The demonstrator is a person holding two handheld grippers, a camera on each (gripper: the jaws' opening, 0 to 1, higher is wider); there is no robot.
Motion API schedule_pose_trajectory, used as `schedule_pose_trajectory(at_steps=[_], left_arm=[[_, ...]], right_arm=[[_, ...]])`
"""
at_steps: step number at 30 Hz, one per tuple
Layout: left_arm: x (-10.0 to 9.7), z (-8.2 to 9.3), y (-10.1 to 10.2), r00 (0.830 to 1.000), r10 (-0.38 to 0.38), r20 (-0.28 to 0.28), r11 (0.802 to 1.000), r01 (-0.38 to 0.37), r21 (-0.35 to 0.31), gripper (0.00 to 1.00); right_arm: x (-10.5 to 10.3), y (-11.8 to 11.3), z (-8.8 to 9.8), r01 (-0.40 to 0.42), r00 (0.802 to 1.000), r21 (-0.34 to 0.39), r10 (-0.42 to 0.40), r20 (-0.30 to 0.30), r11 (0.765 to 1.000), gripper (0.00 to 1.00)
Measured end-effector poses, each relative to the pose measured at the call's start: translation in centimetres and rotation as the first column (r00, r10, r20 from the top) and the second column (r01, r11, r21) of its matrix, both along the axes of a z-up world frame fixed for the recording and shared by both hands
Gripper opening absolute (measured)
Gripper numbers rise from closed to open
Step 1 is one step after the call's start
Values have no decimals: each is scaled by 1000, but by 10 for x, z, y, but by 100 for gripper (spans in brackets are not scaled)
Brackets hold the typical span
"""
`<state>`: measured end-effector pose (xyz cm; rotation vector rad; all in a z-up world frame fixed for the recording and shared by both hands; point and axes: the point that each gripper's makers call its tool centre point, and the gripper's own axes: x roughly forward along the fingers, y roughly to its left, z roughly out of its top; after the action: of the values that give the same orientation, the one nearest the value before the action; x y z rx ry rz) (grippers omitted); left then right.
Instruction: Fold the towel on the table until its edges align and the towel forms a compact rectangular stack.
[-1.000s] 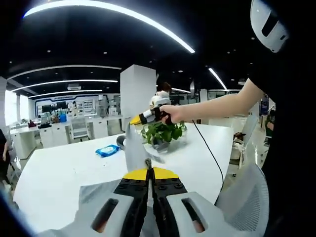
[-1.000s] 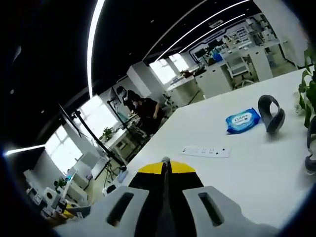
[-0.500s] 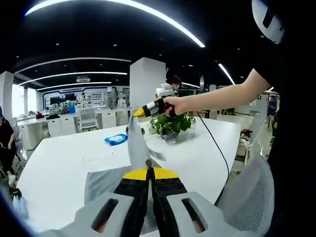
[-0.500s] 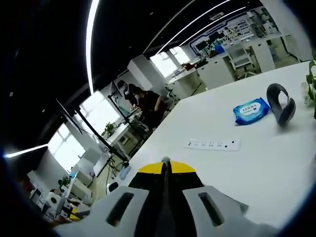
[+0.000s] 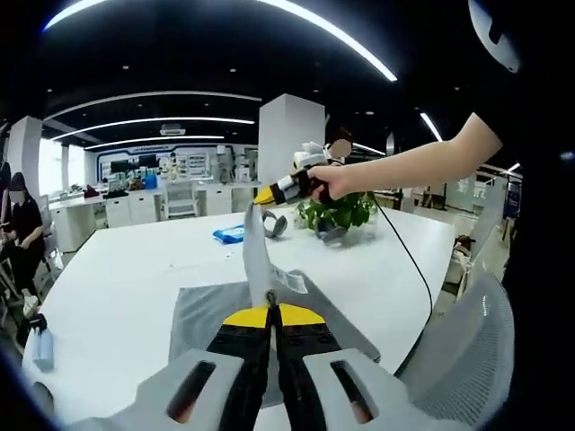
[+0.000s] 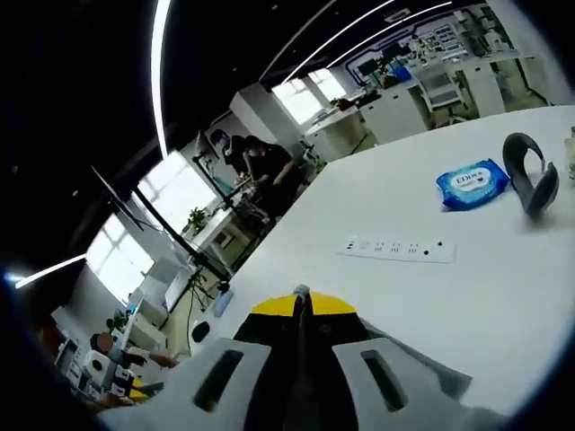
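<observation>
Left gripper view: the left gripper (image 5: 272, 310) is clenched on the near edge of the grey towel (image 5: 202, 310), which lies partly spread on the white table (image 5: 117, 296). The right gripper (image 5: 262, 195), held in a hand (image 5: 325, 180), is clenched on a lifted towel corner. Behind stand a plant (image 5: 340, 213) and a blue packet (image 5: 230, 234).

White table (image 5: 117, 287) under grey towel (image 5: 202, 314), wipes pack (image 6: 471, 183).
</observation>
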<state>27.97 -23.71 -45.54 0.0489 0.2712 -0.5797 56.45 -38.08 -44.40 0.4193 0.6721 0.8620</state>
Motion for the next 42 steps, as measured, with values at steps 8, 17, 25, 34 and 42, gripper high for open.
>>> schedule_pose_trajectory(at_steps=[8,17,25,34,42], left_arm=[[6,-28,19,998,28,-60,999,-27,17,1],[13,-58,45,993,58,-102,993,-46,109,1],[16,-88,67,979,101,-179,989,-79,127,1],[22,-116,87,963,152,-221,978,-115,174,1],[24,-135,99,948,195,-252,973,-153,175,1]], right_arm=[[3,16,-23,-11,999,-34,10,-34,999,0],[4,41,-44,-22,998,-60,18,-63,998,0],[7,66,-69,-29,994,-76,20,-107,997,0],[15,88,-98,-18,987,-83,4,-163,996,0],[21,111,-120,-1,984,-84,-14,-179,996,0]])
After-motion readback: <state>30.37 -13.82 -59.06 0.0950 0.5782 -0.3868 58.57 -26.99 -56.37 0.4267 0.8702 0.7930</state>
